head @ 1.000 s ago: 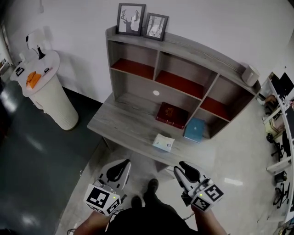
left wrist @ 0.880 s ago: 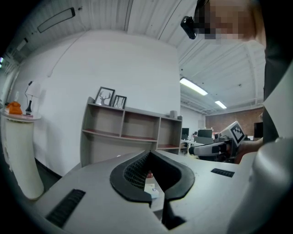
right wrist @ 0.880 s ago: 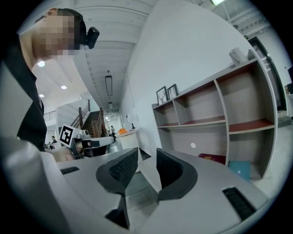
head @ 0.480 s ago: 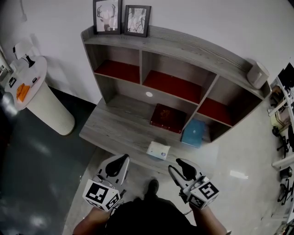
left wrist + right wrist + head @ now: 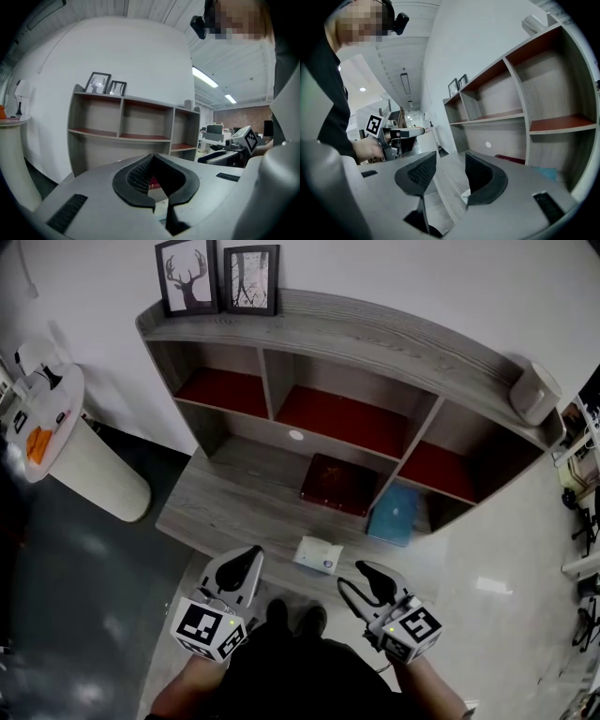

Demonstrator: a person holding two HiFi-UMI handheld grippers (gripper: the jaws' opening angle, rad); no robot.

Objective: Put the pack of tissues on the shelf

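- The shelf [image 5: 375, 338] stands straight ahead with its compartments facing me, which suits sliding something in from the front.
- The bench [image 5: 216, 512] below it carries the things within my reach.
- My right gripper [image 5: 349, 576] has just been opening: jaws apart with nothing between them, readied, I judge, for the pack.
- My left gripper [image 5: 251, 556] is clenched on nothing, idle beside the bench.
- The pack of tissues [image 5: 318, 555] lies near the bench's front edge, between my two grippers, ungrasped.

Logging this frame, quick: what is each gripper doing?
Left gripper: shut, empty.
Right gripper: open, jaws have just been opening, nothing between them.
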